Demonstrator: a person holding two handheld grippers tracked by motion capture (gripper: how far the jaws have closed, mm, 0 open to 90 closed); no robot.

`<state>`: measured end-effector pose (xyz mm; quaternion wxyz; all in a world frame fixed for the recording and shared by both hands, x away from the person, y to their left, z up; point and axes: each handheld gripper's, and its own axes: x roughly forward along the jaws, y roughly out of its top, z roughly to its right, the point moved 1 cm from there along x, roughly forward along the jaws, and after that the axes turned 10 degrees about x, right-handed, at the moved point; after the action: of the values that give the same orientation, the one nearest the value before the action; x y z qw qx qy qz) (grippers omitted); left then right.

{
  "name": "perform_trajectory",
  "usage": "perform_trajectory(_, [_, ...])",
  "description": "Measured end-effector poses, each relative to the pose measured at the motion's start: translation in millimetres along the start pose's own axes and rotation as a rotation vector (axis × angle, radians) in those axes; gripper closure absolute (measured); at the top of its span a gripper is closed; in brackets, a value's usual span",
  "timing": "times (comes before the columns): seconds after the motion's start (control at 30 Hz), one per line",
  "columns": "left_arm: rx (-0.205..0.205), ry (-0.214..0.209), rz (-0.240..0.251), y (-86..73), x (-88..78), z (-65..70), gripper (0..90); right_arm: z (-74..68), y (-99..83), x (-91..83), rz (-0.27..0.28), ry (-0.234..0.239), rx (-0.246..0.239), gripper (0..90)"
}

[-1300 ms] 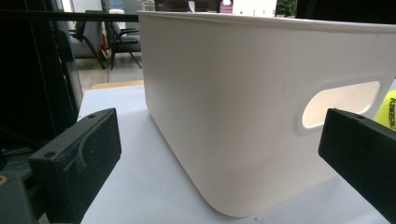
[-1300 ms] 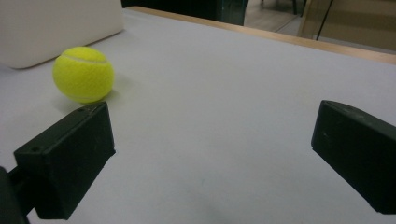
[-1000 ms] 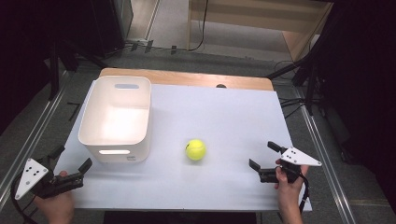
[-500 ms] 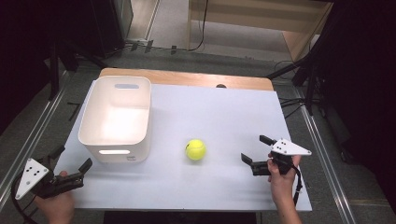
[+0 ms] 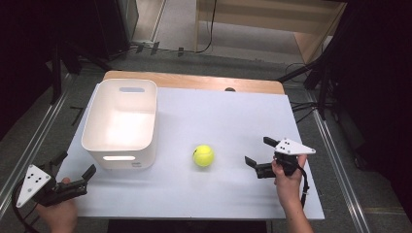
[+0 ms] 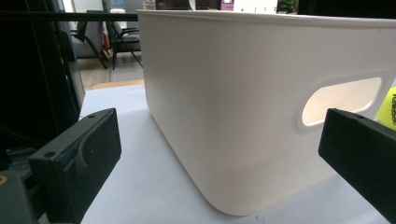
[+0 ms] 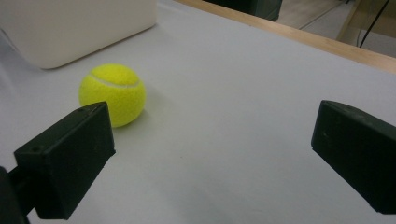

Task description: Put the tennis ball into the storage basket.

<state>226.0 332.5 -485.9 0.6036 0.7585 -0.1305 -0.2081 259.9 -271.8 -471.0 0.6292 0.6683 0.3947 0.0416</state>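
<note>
Ball (image 5: 203,155) we find lying on the table (image 5: 218,111) beside the white bin (image 5: 121,121), right gripper (image 5: 260,154) near it with jaws spread wide and empty, left gripper (image 5: 75,167) likewise spread.

Light falls from above onto the pale worktop (image 5: 218,121), bright and even, while the surrounding floor and far corners sink into darkness. The white bin (image 5: 121,121) glows inside and casts a soft shadow near its front. In both gripper views the near black fingers (image 7: 65,163) are blurred.
</note>
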Motion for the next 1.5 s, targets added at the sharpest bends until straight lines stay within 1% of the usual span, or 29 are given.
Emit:
perform_trajectory(0.17, [-0.003,0.001,0.001,0.0,0.1,0.1,0.0,-4.3,4.9,7.0,-0.011,0.01,-0.015,0.0])
perform_trajectory(0.23, [-0.003,0.001,0.001,0.0,0.2,0.1,0.0,-5.6,6.3,8.3,-0.011,0.01,-0.011,0.0])
perform_trajectory(0.3, [-0.003,0.0,0.0,0.0,0.0,0.1,0.0,-7.1,10.3,11.4,-0.01,0.014,-0.026,0.0])
perform_trajectory(0.5, [-0.004,0.0,0.002,0.0,0.2,-0.1,0.0,-11.1,17.2,17.0,-0.023,0.027,-0.03,0.0])
perform_trajectory(0.6, [-0.004,-0.001,0.002,0.0,0.2,-0.1,0.0,-12.1,18.7,19.1,-0.024,0.032,-0.039,0.0])
perform_trajectory(0.77, [-0.013,-0.001,0.007,-0.1,-0.2,-0.2,0.0,-14.7,18.3,27.1,-0.041,0.041,-0.036,0.0])
perform_trajectory(0.9, [-0.004,-0.002,0.002,0.0,-0.2,-0.1,0.0,-15.8,19.1,29.9,-0.046,0.046,-0.037,0.0])
perform_trajectory(1.03, [-0.015,-0.002,0.008,-0.1,-0.3,-0.2,0.0,-18.0,22.6,34.6,-0.061,0.051,-0.049,0.0])
perform_trajectory(1.17, [-0.005,-0.002,0.001,0.1,0.3,0.2,0.0,-20.3,24.4,38.7,-0.069,0.06,-0.043,0.0])
perform_trajectory(1.2, [-0.003,-0.004,0.003,0.0,0.7,0.2,0.0,-20.2,24.7,39.7,-0.068,0.06,-0.05,0.0])
perform_trajectory(1.33, [-0.003,-0.001,0.0,0.1,0.3,0.2,0.0,-22.5,26.0,43.6,-0.079,0.069,-0.05,0.0])
perform_trajectory(1.43, [-0.007,-0.001,0.004,0.1,0.0,-0.1,0.0,-23.8,28.3,46.1,-0.089,0.071,-0.06,0.0])
perform_trajectory(1.5, [0.0,-0.003,0.001,0.0,-0.1,0.0,0.0,-25.3,31.1,47.1,-0.088,0.074,-0.062,0.0])
